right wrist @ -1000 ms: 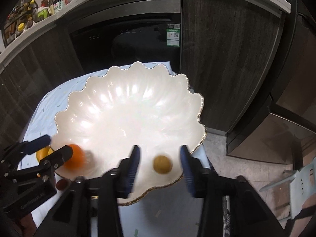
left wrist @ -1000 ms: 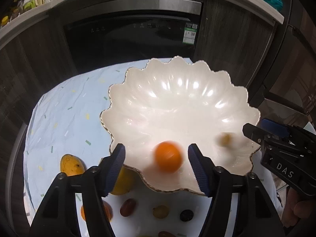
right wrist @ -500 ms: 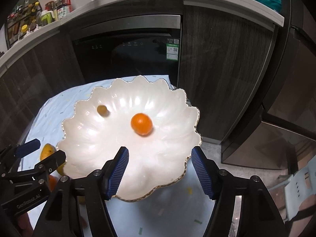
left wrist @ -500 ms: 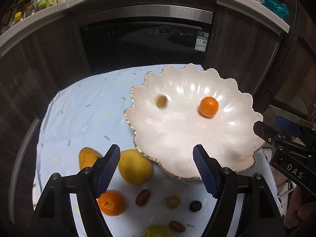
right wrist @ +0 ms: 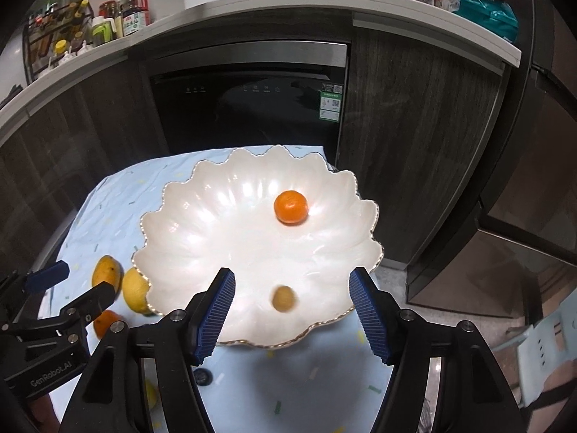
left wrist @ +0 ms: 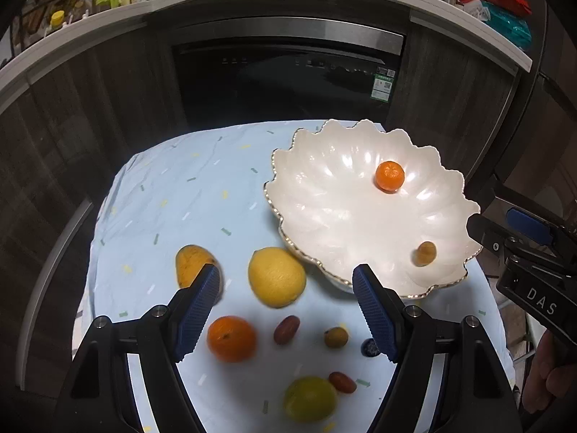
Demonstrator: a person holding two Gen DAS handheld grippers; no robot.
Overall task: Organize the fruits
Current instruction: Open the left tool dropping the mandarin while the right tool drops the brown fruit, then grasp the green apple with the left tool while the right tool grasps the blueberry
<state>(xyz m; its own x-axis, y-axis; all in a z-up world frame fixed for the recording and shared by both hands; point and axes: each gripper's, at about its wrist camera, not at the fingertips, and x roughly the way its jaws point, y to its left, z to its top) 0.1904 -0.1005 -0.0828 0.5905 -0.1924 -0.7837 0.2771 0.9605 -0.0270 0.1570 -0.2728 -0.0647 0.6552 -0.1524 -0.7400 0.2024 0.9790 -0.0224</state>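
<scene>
My left hand-held gripper (left wrist: 286, 303) hangs open above the worktop (left wrist: 173, 195) with nothing between its blue pads (left wrist: 196, 310), and my right hand-held gripper (right wrist: 292, 312) is open and empty too, poised over the near rim of the scalloped white bowl (right wrist: 223, 238). From the right one, the bowl spreads out ahead and below; a small orange mandarin (right wrist: 290, 207) sits well ahead of my fingertips, toward the far right of the bowl, and a small yellowish-brown fruit (right wrist: 283, 298), slightly blurred, lies just ahead between my two fingers, near the bowl's front edge. From the left one, the bowl sits ahead and to the right. The loose fruits are spread on the blue cloth under and ahead of that gripper: a lemon (left wrist: 277, 276) just ahead between the fingers, touching or almost touching the bowl's rim, a mango (left wrist: 191, 264) partly behind my left pad, and an orange (left wrist: 232, 338) just beside that pad's inner side. A reddish grape (left wrist: 286, 329) and a small brownish fruit (left wrist: 336, 337) lie between the fingers, a dark blue one (left wrist: 370, 347) peeks out beside my right pad, and a greenish-yellow fruit (left wrist: 310, 398) with a red grape (left wrist: 342, 382) beside it lies closest to me.
</scene>
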